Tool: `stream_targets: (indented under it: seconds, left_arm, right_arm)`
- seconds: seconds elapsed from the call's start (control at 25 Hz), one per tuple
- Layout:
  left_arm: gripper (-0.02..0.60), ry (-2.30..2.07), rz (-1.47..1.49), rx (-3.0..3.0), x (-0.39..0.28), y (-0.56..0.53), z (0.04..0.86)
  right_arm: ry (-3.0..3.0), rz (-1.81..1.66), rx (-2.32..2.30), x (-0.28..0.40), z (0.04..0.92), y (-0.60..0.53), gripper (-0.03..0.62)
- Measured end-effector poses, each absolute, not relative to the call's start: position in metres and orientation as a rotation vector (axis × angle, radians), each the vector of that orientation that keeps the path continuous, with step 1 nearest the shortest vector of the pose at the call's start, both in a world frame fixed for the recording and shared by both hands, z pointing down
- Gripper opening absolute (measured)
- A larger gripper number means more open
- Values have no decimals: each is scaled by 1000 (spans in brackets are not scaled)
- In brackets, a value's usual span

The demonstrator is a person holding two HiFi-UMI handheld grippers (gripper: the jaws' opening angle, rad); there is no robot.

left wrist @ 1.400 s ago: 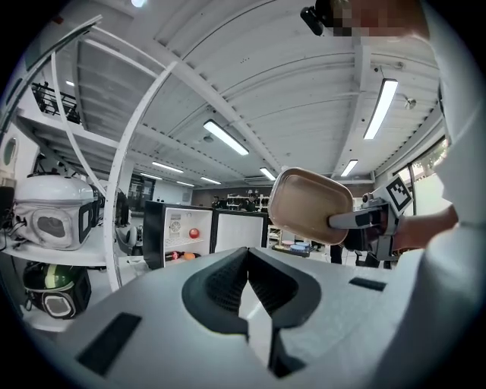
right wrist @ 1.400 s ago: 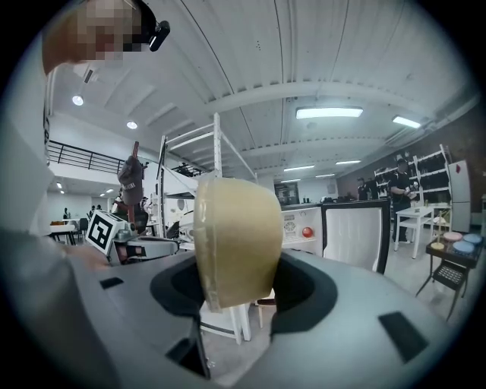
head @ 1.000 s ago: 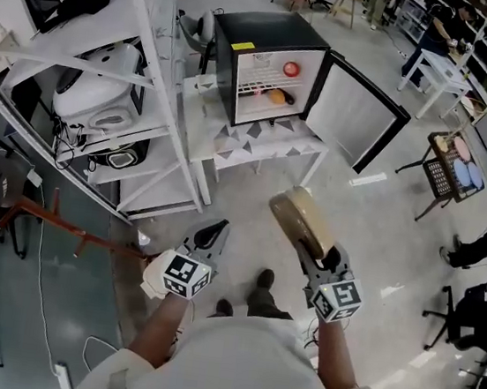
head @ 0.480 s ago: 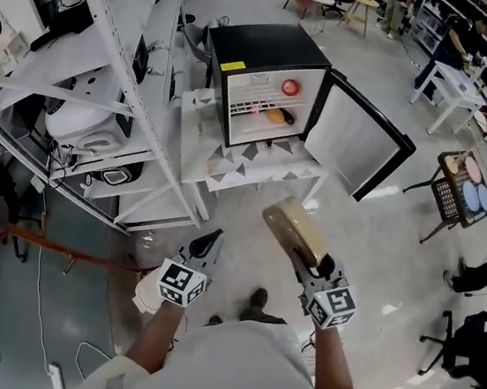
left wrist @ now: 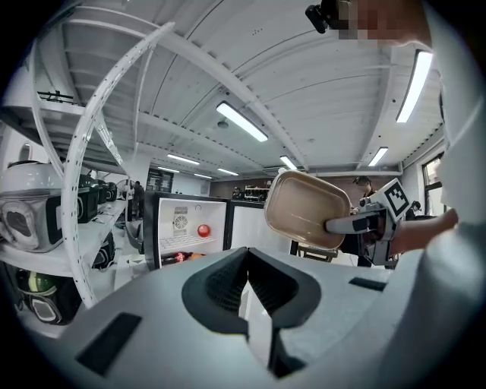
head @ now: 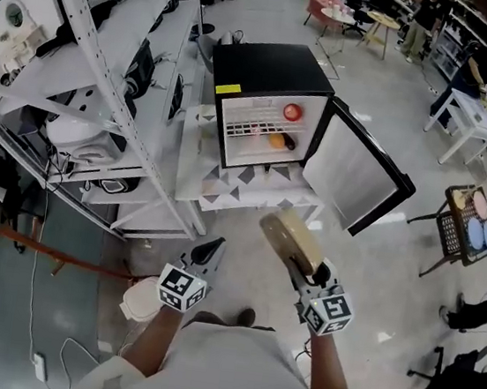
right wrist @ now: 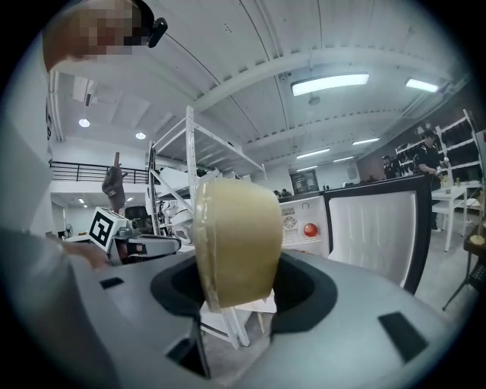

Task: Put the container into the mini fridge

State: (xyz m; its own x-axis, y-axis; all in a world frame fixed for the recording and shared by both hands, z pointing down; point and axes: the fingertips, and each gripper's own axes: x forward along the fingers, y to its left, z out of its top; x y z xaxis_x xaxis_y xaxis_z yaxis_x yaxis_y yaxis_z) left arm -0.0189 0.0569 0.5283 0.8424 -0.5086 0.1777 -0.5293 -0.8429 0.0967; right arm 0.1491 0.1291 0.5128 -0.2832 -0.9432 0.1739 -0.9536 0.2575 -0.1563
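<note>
The black mini fridge [head: 274,67] stands on a low white table [head: 227,187], its door [head: 353,172] swung open to the right. A red ball [head: 292,112] and an orange item [head: 275,140] lie on its shelves. My right gripper [head: 307,267] is shut on the tan lidded container [head: 290,234], held on edge above the floor, short of the table. The container [right wrist: 237,239] fills the middle of the right gripper view, with the fridge [right wrist: 302,224] behind it. My left gripper [head: 207,250] hangs beside it, shut and holding nothing. The left gripper view shows the container [left wrist: 306,209] at right.
A white metal shelving rack [head: 86,106] loaded with appliances runs along the left, close to the table. A white round object [head: 134,301] and an orange cable [head: 58,254] lie on the floor at left. A chair with a basket [head: 464,223] stands far right.
The fridge and table have drawn closer and lower in the head view as the person steps forward. Both grippers keep their pose, the container still gripped.
</note>
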Motion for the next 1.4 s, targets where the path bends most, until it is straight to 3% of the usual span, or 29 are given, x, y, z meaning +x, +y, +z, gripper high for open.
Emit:
stream_targets:
  seconds: [0.92, 1.4]
  left_arm:
    - [5, -791, 214, 2876, 21, -85, 544]
    - [5, -711, 256, 2858, 19, -182, 565]
  right_arm:
    - [-2434, 439, 1814, 179, 533, -12, 224]
    - [-2423, 848, 1856, 181, 587, -124, 222]
